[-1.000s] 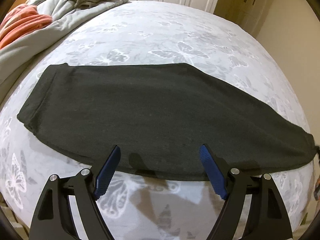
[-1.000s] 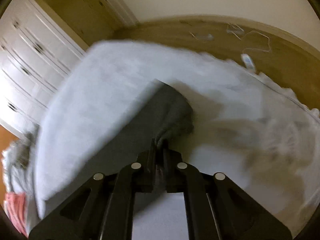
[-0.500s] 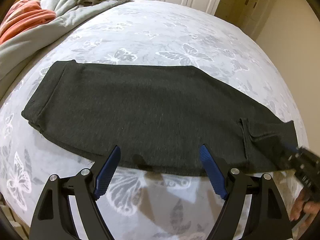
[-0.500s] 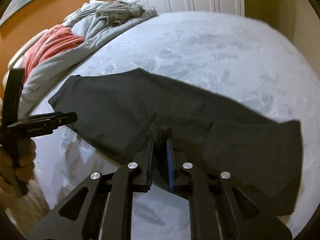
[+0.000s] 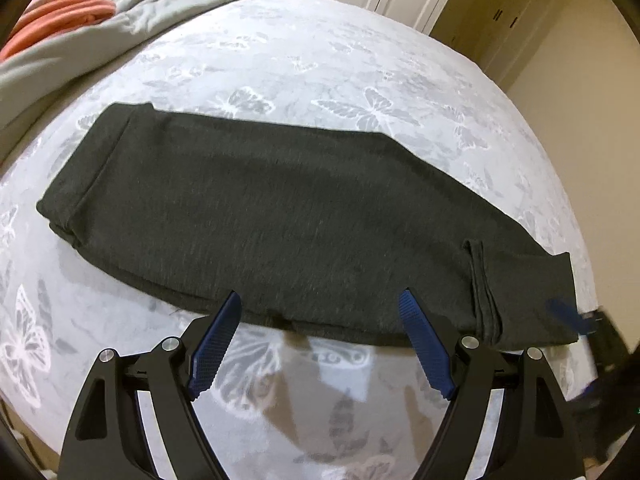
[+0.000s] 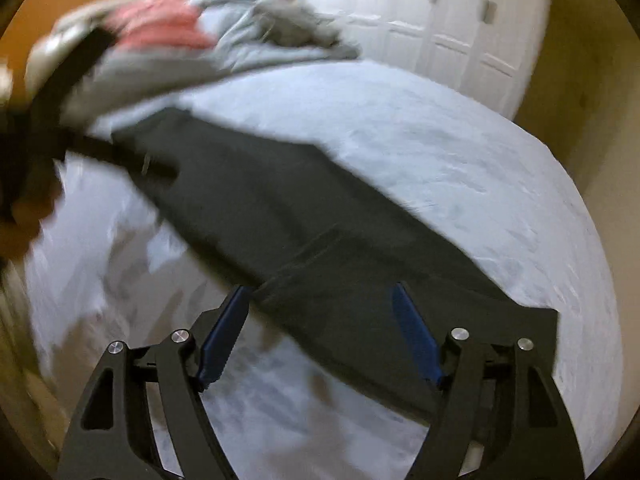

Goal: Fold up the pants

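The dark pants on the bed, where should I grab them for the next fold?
Grip the pants at the cuff end, coming from the left with the left gripper: that layered edge is narrow and flat on the bed.

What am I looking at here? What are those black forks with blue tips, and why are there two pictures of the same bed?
No robot here: a person holds a hand tool in each hand, each ending in a two-fingered claw with blue pads, and each carries a wide-angle camera looking along its fingers. One picture comes from the left claw, the other from the right claw, which is why the room looks bulged. Dark pants lie flat on a bed with a butterfly-print sheet, one end already folded over. Rumpled bedding sits at the far side. Both claws are open and hold nothing. The right view is blurred.
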### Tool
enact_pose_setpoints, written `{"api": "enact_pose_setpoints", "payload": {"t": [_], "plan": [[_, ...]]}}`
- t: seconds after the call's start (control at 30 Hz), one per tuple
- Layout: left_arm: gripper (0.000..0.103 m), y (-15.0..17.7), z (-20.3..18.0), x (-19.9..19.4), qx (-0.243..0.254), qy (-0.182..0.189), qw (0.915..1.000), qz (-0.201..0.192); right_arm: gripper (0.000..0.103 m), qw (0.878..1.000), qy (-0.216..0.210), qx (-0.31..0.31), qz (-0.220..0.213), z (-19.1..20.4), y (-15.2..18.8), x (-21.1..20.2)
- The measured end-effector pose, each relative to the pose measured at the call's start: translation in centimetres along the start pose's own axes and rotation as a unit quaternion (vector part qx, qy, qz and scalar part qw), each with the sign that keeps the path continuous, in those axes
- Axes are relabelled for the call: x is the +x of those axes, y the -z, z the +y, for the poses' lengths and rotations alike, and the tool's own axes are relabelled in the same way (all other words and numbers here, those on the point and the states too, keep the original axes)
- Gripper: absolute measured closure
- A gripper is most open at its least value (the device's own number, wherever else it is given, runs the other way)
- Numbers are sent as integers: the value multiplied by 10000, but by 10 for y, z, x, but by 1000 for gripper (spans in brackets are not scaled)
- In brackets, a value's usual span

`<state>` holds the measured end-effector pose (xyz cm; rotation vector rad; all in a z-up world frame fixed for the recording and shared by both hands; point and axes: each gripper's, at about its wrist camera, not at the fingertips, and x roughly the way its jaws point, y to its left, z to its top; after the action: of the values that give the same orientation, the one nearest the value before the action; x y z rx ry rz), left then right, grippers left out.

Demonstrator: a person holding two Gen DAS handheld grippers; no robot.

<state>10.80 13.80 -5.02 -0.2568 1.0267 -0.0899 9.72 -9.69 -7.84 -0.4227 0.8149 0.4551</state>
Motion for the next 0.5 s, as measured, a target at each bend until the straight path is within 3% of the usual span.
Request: {"api": "enact_pose_setpoints", "payload": {"t": [0.03,0.1,0.13,0.17,0.23,0.3,0.37,0.43,0.47,0.5], "plan": [[24,0,-1,-1,18,-32,10000,-32,56,9999,-17,-5,144,1,1,8],[24,0,-4,-3,90,-76,9999,-79,84,9986,-216,356,321,-11,-2,19],[24,0,-4,-5,110,-66,9999,-91,91,9957,-435,782,240,-26,-6,15],[24,-1,-2,-7,117,-35,9999,-99,91,9889,-750,1280,114,-43,-11,7],[24,-3,2,-10,91,25,9999,-121,91,9759,-993,1929,-253,-70,-17,-12],[24,-4,9,-15,30,6,9998,-176,91,9557,-1115,2587,-855,-96,-22,-39],[24,-4,16,-19,-12,-21,9998,-214,91,9286,-1264,3032,-1723,-115,-29,-71],[24,-5,21,-20,-50,-23,9998,-211,90,9318,-1042,2876,-1955,-109,-41,-78],[24,-5,24,-20,-68,-30,9998,-200,88,9404,-980,2688,-1839,-100,-48,-70],[24,-4,25,-20,-67,-39,9998,-188,79,9521,-1037,2490,-1444,-86,-52,-45]]}}
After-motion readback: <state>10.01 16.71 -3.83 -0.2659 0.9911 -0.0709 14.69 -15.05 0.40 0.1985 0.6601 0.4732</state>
